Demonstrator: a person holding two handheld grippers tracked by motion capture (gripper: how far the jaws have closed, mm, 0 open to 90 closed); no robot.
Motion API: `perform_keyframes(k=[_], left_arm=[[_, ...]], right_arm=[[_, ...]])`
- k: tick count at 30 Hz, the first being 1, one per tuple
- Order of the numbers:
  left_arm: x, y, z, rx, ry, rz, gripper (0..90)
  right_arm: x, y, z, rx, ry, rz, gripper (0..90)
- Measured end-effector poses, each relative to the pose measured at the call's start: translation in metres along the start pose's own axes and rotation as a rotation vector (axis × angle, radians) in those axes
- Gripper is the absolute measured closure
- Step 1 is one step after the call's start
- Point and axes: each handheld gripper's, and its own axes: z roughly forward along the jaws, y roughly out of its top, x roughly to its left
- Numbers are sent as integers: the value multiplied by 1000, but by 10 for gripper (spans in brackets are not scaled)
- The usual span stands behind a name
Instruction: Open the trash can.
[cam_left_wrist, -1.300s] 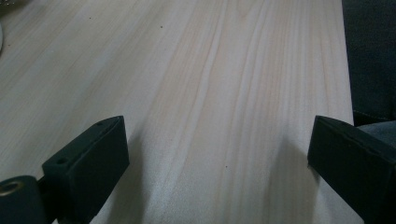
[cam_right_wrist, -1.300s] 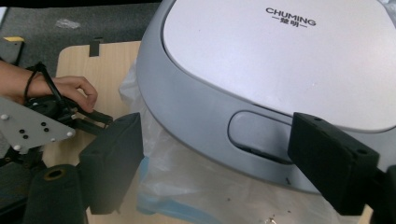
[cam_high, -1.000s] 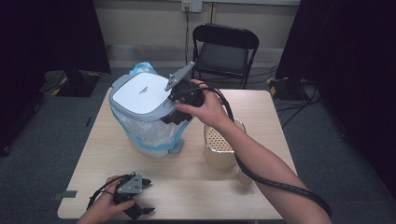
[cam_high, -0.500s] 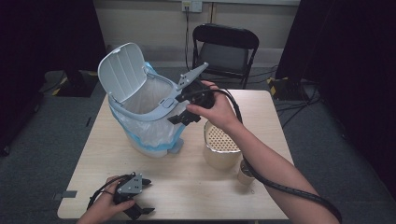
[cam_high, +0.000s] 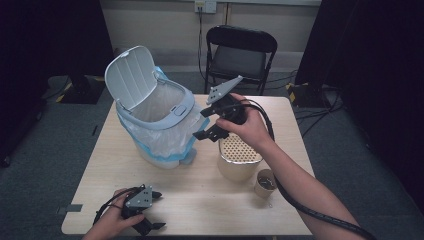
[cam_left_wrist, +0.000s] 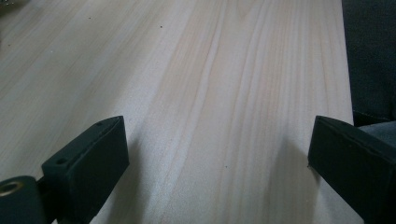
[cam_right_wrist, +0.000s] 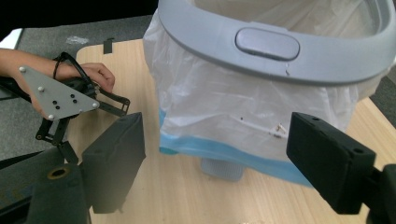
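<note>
Right tool (cam_high: 209, 121) gapes beside bin (cam_high: 165, 125) (its view reveals the button (cam_right_wrist: 267, 43)).

Light wooden table (cam_high: 165, 210), black folding chair (cam_high: 241, 55) behind it, grey carpet floor (cam_high: 55, 150), pale wall (cam_high: 165, 25), dark curtains (cam_high: 375, 60)

Your right gripper (cam_high: 206, 121) is black, with blocky square-ended jaws, a grey three-cornered plate on top and a thick black cable trailing back along your bare forearm. Your left gripper (cam_high: 149, 210) is the same build, its grey plate dotted with pale screws and dark holes, a black cable looping behind it.
</note>
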Motion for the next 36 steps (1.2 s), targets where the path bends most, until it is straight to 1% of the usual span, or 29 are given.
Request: perform_keyframes(k=[3, 6, 8, 9, 11, 12, 13, 15, 16, 17, 20, 25, 30, 36], left_arm=[[0, 0, 0, 0, 0, 0, 45], [0, 0, 0, -2, 0, -1, 45], [0, 0, 0, -3, 0, -1, 45], [0, 0, 0, -3, 0, -1, 45], [0, 0, 0, -3, 1, -1, 45], [0, 0, 0, -2, -1, -3, 45], [0, 0, 0, -2, -1, -3, 45], [0, 0, 0, -2, -1, -3, 45], [0, 0, 0, -2, -1, -3, 45], [0, 0, 0, -4, -1, -2, 45], [0, 0, 0, -3, -2, -2, 45], [0, 0, 0, -6, -2, -2, 45], [0, 0, 0, -5, 1, -2, 45], [0, 0, 0, -5, 2, -2, 45]], right_arm=[[0, -5, -4, -5, 9, 21, 192], [-1, -11, -6, -26, 8, 37, 191], [-1, -13, -6, -30, 8, 46, 190], [-2, -17, -7, -33, 0, 49, 181], [-2, -19, -7, -34, -5, 49, 178], [-2, -23, -7, -40, -23, 49, 177], [-2, -25, -8, -41, -27, 51, 177], [-3, -29, -9, -48, -52, 49, 178], [-3, -29, -9, -48, -52, 49, 178], [-3, -33, -11, -58, -67, 53, 177], [-4, -36, -13, -57, -74, 58, 178], [-5, -48, -20, -55, -87, 70, 180], [-7, -59, -25, -56, -95, 94, 180], [-8, -68, -29, -58, -115, 92, 180]])
